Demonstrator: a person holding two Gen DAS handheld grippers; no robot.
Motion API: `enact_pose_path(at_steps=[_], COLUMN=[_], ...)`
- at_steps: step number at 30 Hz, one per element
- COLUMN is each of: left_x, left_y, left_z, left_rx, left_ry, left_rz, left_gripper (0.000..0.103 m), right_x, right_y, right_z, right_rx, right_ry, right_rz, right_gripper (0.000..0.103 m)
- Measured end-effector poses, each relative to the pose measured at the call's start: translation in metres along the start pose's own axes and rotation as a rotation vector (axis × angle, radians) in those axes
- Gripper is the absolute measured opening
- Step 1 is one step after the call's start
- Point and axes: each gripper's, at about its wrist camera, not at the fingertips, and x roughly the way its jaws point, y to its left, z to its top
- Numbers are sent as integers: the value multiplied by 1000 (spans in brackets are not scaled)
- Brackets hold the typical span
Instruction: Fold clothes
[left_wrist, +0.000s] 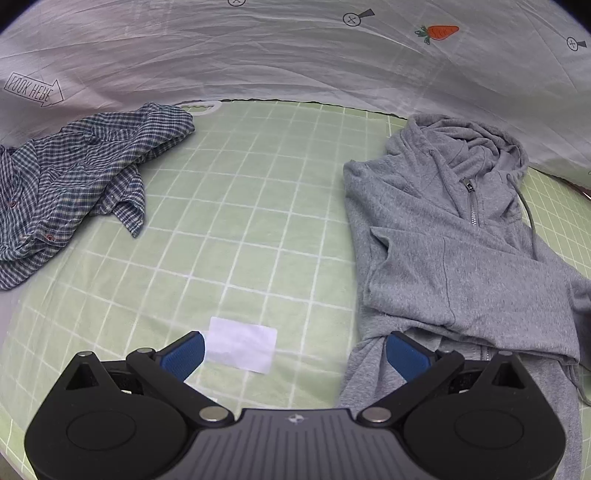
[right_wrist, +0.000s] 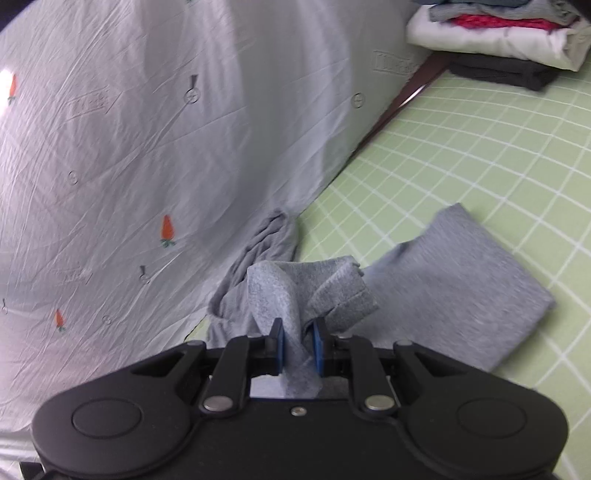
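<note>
Pinching a gray fold of the hoodie (right_wrist: 295, 295) in the right gripper (right_wrist: 297, 345), lifted off the green sheet (right_wrist: 480, 155). Left gripper (left_wrist: 295, 354) spread wide, empty, beside the hoodie's hem.

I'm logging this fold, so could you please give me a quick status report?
Left tool open, empty. Right tool shut on grey hoodie fabric. Hoodie half folded on green mat. Checked shirt lies aside, nothing in the way.
</note>
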Motion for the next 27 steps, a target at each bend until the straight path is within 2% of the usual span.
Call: enact_pose_path(at_steps=[3,4,6,7,8,9,11,14,18,22,24,26,27], left_x=[1,2,5,6,5,4,5,7,9,8,6,4,6], left_y=[8,9,11,12,12,11,5,-7,-29,-59,-75,-90,-97], left_z=[-1,-1,-1,-1,-1,-2,-3,-5,-4,-3,0,5,9], left_rx=[-7,-9,-13,-14,-16,-18,-18,-10,8,54,71,85,93], left_ry=[0,1,3,4,2,-4,-5,2,11,-1,-16,-30,-31], left_rz=[-11,-16,-26,-31,-36,-48,-61,-75,-95,-130,-169,-213,-230], left_gripper=[103,103,103,103,103,103,103,103,103,101,94,76,74], right_x=[12,17,26,27,24,19,4,-17,-38,-59,-62,-62,-59], right_y=[48,60,79,86,91,93,92,78,40,2,-13,-24,-30], right_z=[-9,-14,-26,-31,-34,-35,-33,-24,-10,4,11,20,25], right_rx=[-95,-139,-237,-284,-322,-362,-437,-487,-475,-394,-366,-348,-343], right_ry=[65,90,135,150,151,140,97,41,25,1,-9,-14,-13], right_rz=[30,26,-7,-31,-55,-80,-150,-304,-484,-575,-607,-635,-643], right_gripper=[18,26,53,73,83,87,100,102,102,102,102,102,102])
